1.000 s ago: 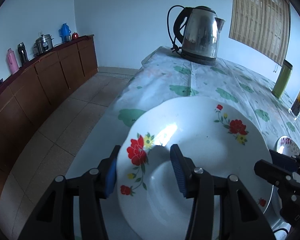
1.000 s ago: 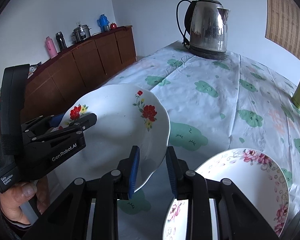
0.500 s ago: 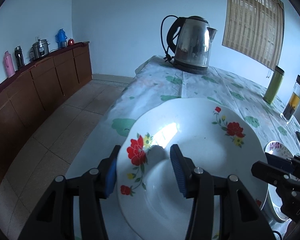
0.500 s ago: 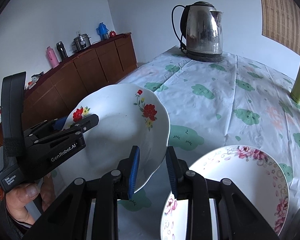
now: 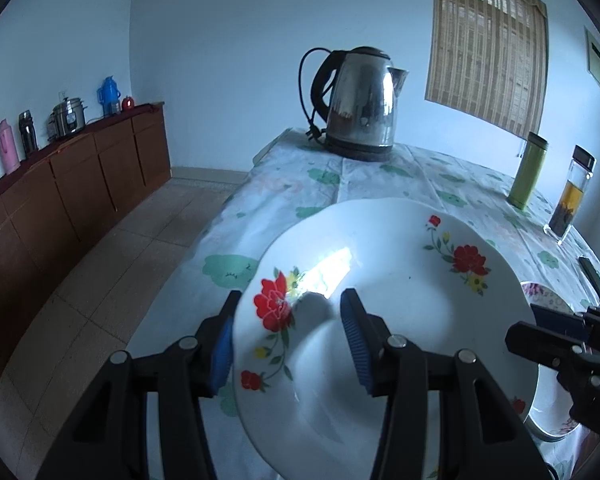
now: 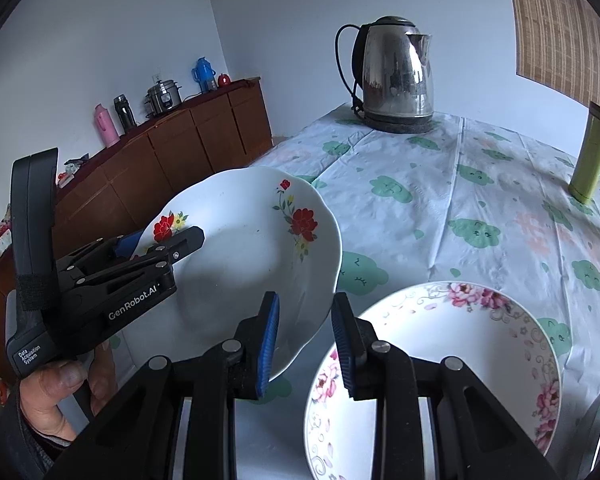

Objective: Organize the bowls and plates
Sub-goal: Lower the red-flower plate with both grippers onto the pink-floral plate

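Note:
A white deep plate with red flowers (image 5: 400, 288) is held tilted above the table's near left corner. My left gripper (image 5: 290, 300) is shut on its left rim, one blue pad under the rim and the other inside the well. From the right wrist view that gripper (image 6: 160, 240) clamps the plate (image 6: 240, 248) from the left, with a hand (image 6: 56, 392) on its handle. My right gripper (image 6: 306, 300) takes the plate's near right rim between its pads and is shut on it. A second plate with pink flowers (image 6: 440, 360) lies flat on the tablecloth, just right of the right gripper.
A steel kettle (image 6: 396, 76) stands at the table's far end. A green flask (image 5: 526, 172), a glass bottle of tea (image 5: 574, 192) and a flat black item (image 5: 590, 270) are along the right side. Left of the table are tiled floor (image 5: 120, 260) and a brown sideboard (image 5: 80, 184).
Both grippers have shifted a little together with the red-flowered plate, and both views have tipped upward. The grips on the plate look unchanged.

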Demonstrator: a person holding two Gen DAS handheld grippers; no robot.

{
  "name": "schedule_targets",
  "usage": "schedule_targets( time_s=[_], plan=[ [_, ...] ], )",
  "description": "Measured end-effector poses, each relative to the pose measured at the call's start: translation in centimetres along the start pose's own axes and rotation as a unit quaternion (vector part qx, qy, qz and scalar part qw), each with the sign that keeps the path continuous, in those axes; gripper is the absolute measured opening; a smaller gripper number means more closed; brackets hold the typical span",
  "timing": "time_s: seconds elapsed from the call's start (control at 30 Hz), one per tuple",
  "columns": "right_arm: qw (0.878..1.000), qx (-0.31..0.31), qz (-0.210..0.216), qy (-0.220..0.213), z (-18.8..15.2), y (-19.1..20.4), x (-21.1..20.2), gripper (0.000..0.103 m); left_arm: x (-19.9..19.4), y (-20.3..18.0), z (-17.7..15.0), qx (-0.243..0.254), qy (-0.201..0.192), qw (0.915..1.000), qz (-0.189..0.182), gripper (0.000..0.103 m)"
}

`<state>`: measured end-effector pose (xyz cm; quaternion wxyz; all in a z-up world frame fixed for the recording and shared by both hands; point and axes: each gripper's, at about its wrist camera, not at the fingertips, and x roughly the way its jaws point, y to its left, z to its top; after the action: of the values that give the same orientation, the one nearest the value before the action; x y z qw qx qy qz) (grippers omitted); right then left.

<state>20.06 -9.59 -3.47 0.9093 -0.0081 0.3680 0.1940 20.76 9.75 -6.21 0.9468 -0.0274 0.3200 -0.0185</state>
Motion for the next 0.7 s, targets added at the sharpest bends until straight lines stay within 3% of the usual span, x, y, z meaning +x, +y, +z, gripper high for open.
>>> schedule_targets(
  time_s=[0.7],
  plan=[
    [0.999,0.024,-0.020,-0.029,-1.2,-2.6,-3.3,0.030,-0.9,-3.6,-0.1,0.042,-0.025,0.9977,-0.048,0.048]
  ],
)
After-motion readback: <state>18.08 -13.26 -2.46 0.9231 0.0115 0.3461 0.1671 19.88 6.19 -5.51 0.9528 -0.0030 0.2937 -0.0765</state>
